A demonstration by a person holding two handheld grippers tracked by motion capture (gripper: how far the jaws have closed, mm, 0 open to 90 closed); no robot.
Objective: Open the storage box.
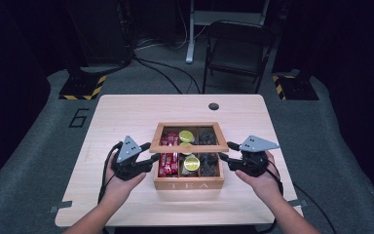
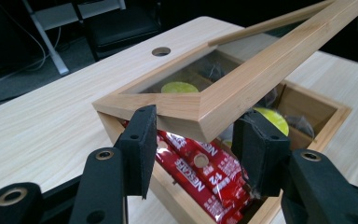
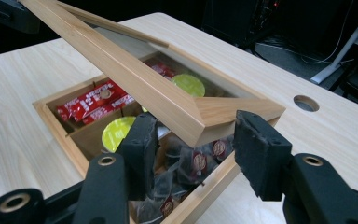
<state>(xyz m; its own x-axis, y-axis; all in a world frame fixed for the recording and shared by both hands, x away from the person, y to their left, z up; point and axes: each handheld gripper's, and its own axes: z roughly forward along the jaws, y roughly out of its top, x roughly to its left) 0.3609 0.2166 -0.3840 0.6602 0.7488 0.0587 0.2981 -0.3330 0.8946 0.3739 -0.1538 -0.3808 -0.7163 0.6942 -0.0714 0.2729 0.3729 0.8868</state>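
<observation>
Black jaws of my left gripper (image 2: 193, 140) sit closest to the lens in the left gripper view: matte, blocky pads, parted, straddling the front left corner of the wooden lid (image 2: 242, 88) without clearly pinching it. My right gripper (image 3: 196, 149) mirrors that in the right gripper view, its jaws apart on either side of the lid's other front corner; one pad looks close to the wood, but I cannot tell whether it touches.

I see the lid as a pale, smooth-grained frame with mitred corners around a clear pane. It is tilted, front edge lifted, back edge down along the far side of the box. Its long axis runs left to right across the table, between the two grippers.

Below it, the tea box (image 1: 189, 184) stands near the middle of the light wood table (image 1: 126, 112), toward my edge, with "TEA" cut into its front wall. Inner dividers split it into compartments. Glossy red packets (image 2: 205, 172) lie in the left one, round yellow-green lids (image 3: 116, 133) in the middle, and dark, crinkled sachets (image 3: 193, 163) on the right, I think tea bags, though the blur leaves them hard to read.

From the high view, the lid's front rail crosses the box and hides part of the contents. Both grey plates cover the gripper bodies there. A round hole (image 1: 214, 106) marks the table's far side.
</observation>
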